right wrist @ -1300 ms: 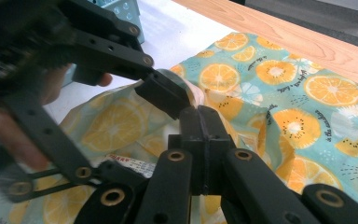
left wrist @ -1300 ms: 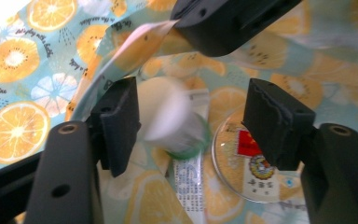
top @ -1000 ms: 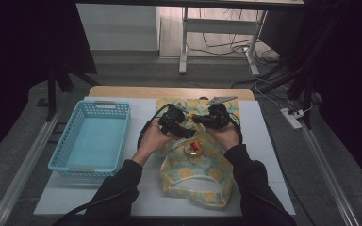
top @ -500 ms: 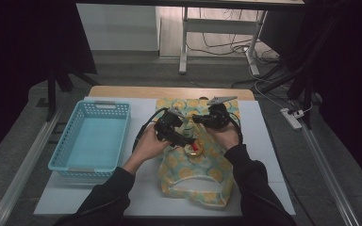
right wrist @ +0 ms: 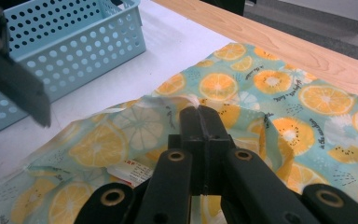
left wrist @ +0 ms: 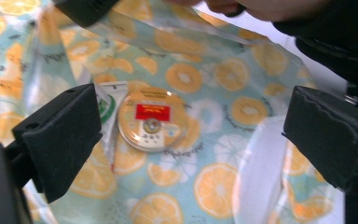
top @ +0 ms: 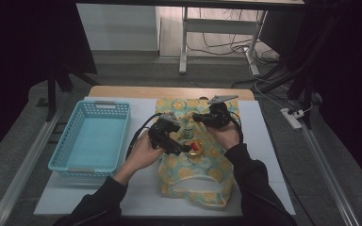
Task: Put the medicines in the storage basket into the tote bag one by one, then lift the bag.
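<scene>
Orange-slice printed fabric, pale teal and yellow, makes up the soft bag [top: 195,174] lying on the white table top [top: 259,141] in front of the person, with its mouth at the far end, between the two grippers. A second ago the left gripper [top: 181,147] sat deeper over the bag's mouth; now it has drawn back toward the left and near side, and its jaws have just been opening. In the left gripper view they stand wide apart with nothing between them. Beyond them, inside the bag's opening, lies a round flat tin with a red label [left wrist: 152,120], and a small white and green packet [left wrist: 108,103] lies just beside it on the left. My reading is that the tin has just been let go into the bag, so this item is placed and the left gripper is free for the next one.

The right gripper [right wrist: 199,113] has not moved: its jaws are pressed together on the bag's upper edge, pinching a fold of the cloth and holding the mouth up and open. The light blue perforated plastic basket [top: 94,136] stands empty on the left of the table, well apart from the bag.
</scene>
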